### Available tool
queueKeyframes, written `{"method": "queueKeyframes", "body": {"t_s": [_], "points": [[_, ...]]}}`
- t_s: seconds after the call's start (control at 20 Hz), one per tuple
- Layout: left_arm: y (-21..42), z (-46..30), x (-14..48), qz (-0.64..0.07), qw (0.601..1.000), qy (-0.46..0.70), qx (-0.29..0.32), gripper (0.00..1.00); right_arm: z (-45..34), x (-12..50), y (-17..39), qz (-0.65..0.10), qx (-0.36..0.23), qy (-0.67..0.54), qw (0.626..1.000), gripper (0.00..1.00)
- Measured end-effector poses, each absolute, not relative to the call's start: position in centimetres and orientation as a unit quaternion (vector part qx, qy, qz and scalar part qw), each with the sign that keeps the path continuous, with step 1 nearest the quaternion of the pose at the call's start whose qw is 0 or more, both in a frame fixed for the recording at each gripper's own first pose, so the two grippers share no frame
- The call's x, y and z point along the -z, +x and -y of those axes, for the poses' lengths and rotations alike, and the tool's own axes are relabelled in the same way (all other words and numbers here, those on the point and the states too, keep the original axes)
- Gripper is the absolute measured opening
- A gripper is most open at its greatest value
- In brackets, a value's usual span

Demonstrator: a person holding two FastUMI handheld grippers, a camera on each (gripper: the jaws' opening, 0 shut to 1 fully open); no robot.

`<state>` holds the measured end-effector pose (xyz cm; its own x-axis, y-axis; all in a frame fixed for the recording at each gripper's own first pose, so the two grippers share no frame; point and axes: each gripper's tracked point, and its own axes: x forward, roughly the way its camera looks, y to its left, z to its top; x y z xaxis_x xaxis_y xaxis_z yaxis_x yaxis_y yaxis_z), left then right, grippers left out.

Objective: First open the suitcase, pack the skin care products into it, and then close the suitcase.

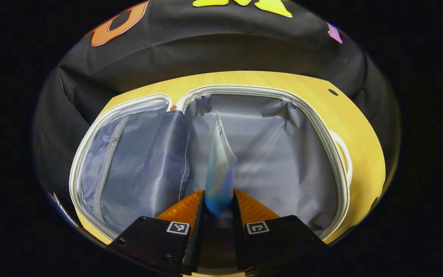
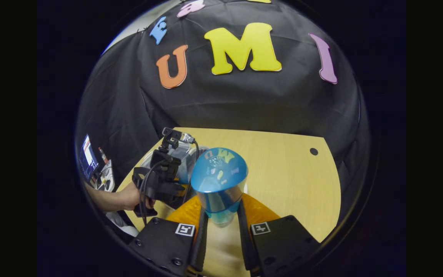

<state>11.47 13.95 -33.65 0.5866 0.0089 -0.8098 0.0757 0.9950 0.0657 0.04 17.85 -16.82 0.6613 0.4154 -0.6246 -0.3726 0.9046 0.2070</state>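
The suitcase [image 1: 321, 127] lies open on the wooden desk [image 1: 344, 115], its grey-lined main compartment on the right and, to the left, the lid half with a mesh zip pocket [image 1: 121, 161]. The white-piped rim runs round both halves, and no product is seen lying in the part of the main compartment that is in view. In the left gripper view, the left hand-held gripper [image 1: 219, 200] is clamped on the lower end of a blue-and-white squeeze tube [image 1: 219, 161], which stands upright with its flat crimped end pointing away, held over the main compartment near the hinge. In the right gripper view, the right hand-held gripper [image 2: 221, 215] is closed on a clear blue bottle [image 2: 219, 181] with a rounded blue cap, held above bare desk to the right of the case. Farther left in that view are the other gripper and the hand [image 2: 133, 196] that holds it, over the suitcase.

The tube appears to be the item going in first. The risk there is that the grip sits only on its narrow end, so the tube may pivot or slip out early and land against the hinge fold or the rim, where it would foul the closing. The bottle is smooth and round between two flat fingers, and a tilt during the carry could let it roll free onto the desk.
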Motion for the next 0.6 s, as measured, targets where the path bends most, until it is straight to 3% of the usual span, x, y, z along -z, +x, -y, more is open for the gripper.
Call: {"method": "queueKeyframes", "body": {"t_s": [0.15,0.2,0.5,0.55,0.6], "points": [[12.8,-13.7,33.7,-0.457,0.888,0.044,0.021,0.34,-17.2,16.9,-0.1,-0.353,-0.208,0.032,0.912,0.36],[13.0,-13.4,34.0,-0.463,0.885,0.037,0.027,0.42,-17.2,17.0,-0.1,-0.354,-0.205,0.033,0.912,0.36],[12.9,-11.8,34.4,-0.471,0.881,0.016,0.035,0.48,-16.3,17.3,0.0,-0.355,-0.196,0.033,0.913,0.36],[13.0,-11.5,33.9,-0.463,0.886,0.007,0.037,0.6,-16.3,17.5,0.0,-0.357,-0.196,0.033,0.913,0.36],[13.0,-11.3,33.2,-0.453,0.891,0.001,0.041,0.51,-16.6,17.7,0.2,-0.361,-0.199,0.035,0.91,0.36]]}}
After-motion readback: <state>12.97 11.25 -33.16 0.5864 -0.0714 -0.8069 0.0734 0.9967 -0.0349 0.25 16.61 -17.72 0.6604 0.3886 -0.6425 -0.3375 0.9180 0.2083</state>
